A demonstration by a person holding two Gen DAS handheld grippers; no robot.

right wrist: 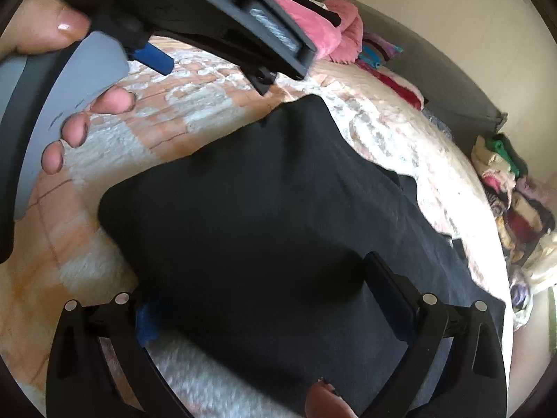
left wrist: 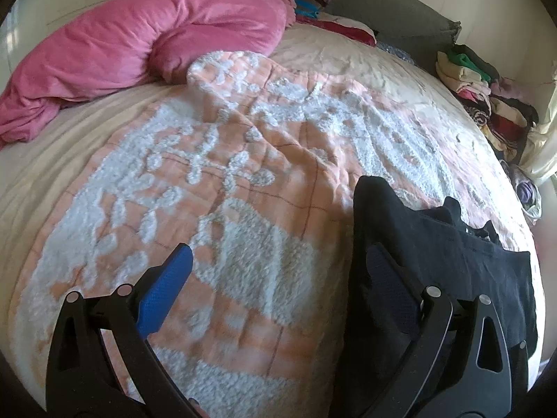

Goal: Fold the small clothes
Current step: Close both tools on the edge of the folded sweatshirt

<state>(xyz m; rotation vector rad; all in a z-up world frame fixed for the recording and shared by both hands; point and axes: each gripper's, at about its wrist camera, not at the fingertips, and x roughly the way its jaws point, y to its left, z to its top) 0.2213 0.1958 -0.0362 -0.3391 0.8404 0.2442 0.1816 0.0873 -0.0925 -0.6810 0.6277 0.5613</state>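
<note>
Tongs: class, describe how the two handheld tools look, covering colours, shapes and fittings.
Both tongs, left and right, have black skeletal frames with triangular cut-outs, round silver pivot pins and textured blue pads. The left tool's body shows a grey handle. No sleeves visible.

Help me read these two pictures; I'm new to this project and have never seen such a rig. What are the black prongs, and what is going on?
Each picture comes from a camera on a hand-held two-finger gripper, looking along its fingers. The left gripper is open over a peach and white fluffy blanket, holding nothing. The right gripper is open around a black cloth garment lying on that blanket. In the right view, a hand carries the left gripper. A pink pillow and a stack of folded clothes lie further back.
</note>
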